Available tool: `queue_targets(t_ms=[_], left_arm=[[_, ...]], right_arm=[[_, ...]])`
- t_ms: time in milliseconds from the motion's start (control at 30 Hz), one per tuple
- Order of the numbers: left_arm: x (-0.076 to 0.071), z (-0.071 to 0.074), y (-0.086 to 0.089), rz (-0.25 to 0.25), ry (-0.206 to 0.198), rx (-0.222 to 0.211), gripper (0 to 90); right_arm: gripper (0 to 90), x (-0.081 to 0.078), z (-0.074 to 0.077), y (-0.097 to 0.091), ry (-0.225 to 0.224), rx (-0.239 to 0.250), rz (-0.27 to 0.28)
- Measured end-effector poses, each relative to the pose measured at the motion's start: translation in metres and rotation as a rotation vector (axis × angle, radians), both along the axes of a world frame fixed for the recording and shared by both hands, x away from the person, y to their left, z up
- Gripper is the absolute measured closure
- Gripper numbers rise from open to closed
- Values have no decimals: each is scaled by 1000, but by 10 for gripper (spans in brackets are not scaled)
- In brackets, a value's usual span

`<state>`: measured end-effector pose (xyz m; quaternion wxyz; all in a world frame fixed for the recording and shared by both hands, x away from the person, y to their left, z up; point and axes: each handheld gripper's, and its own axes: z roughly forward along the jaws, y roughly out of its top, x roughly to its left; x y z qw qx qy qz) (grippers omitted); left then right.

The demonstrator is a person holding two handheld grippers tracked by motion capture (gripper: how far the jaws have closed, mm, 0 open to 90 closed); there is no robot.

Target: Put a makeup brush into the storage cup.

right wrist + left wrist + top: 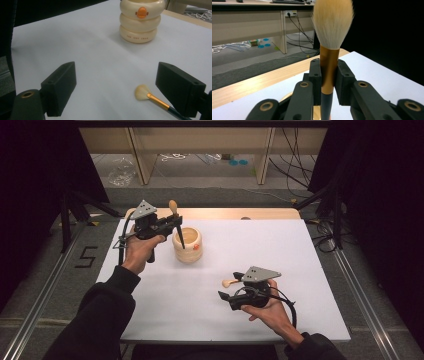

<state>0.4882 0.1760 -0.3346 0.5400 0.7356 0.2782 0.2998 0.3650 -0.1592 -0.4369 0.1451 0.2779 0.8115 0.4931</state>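
A large makeup brush with a cream head, gold ferrule and dark handle stands upright in my left gripper, whose jaws are shut on the ferrule. In the high view the left gripper holds this brush over a cream ringed cup, with the handle's lower end reaching down into it. A small fan brush lies flat on the white table top, close to the right-hand jaw of my right gripper, which is open. From above, the right gripper rests low beside that small brush.
The cup has an orange duck beak on its side. The white table top ends in a wooden strip at the back. Cables and desk legs stand on the floor beyond, and dark curtains hang on both sides.
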Motion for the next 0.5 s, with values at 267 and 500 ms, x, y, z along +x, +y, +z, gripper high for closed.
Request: queue_targets(t_ms=[267, 500], left_arm=[[9, 6, 0, 63, -20, 14, 773], [22, 6, -6, 75, -19, 15, 773]], right_arm=[[179, 0, 0, 1, 7, 2, 14], [180, 1, -1, 1, 8, 5, 17]])
